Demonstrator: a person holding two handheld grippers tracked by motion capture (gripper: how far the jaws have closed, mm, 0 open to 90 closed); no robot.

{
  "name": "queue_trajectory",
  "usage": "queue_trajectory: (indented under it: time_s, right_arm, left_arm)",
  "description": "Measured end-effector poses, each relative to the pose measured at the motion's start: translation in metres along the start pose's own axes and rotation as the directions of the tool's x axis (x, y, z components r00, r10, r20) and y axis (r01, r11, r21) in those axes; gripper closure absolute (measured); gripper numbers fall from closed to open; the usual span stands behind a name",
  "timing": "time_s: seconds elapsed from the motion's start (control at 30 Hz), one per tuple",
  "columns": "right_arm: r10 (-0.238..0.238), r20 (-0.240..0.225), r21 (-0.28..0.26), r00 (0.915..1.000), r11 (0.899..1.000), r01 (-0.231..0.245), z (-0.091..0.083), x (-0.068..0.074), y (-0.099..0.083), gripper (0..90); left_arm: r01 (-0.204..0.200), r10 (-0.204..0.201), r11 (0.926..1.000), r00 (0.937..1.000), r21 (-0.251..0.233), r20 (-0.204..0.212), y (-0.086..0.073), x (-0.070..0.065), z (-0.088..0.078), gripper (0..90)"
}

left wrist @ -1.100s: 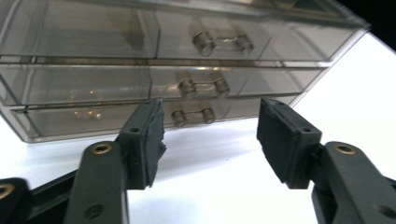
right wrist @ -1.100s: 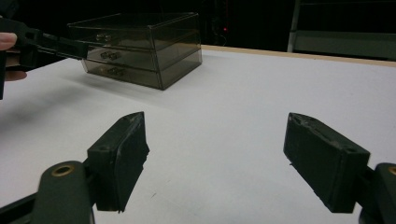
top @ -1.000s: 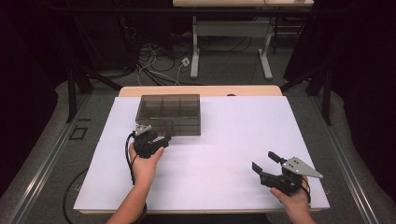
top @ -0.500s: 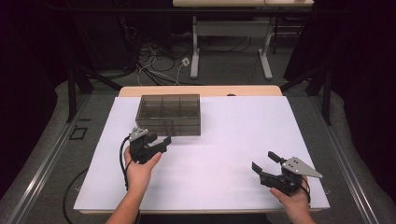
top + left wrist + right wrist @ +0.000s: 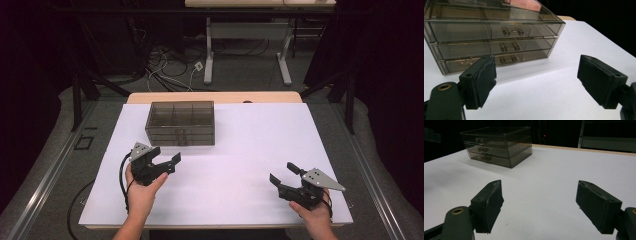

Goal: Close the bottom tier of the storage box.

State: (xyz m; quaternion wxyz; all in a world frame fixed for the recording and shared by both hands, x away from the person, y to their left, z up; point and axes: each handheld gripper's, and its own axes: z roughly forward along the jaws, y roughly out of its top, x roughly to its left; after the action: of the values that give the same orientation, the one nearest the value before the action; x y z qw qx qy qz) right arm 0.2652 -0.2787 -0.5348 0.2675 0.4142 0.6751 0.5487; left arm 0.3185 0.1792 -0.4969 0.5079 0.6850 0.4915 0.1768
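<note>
Three closed drawers face my left claw [image 5: 167,163], whose jaws have just been opening and stand wide with nothing between them. My right claw [image 5: 286,175] rests wide too. The drawer box [image 5: 181,122] sits near the worktop's [image 5: 240,150] far edge; a careless tug on a small handle [image 5: 508,47] might drag the box.

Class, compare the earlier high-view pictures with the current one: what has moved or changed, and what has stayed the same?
The left gripper has drawn back from the smoky transparent plastic three-drawer box towards the person, and its jaws have just been opening, with nothing between them. The right gripper stays open in the same spot, and the drawer box, all drawers shut, remains unmoved on the white table.
</note>
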Motion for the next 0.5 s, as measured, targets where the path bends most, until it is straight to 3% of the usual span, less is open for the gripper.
queue_trajectory:
  time_s: [0.33, 0.5]
  right_arm:
    - [-0.002, -0.001, 0.004, 1.0, 1.0, 0.002, 0.0, 0.001, 0.0, 21.1]
    - [-0.002, -0.002, 0.009, 1.0, 1.0, 0.002, 0.001, 0.001, -0.001, 21.1]
  left_arm:
    - [0.033, -0.033, 0.9994, 0.9993, -0.001, 0.017, -0.013, 0.005, -0.019, 1.5]
    - [0.025, -0.025, 0.9996, 0.9994, -0.014, 0.026, -0.018, 0.008, -0.026, 0.4]
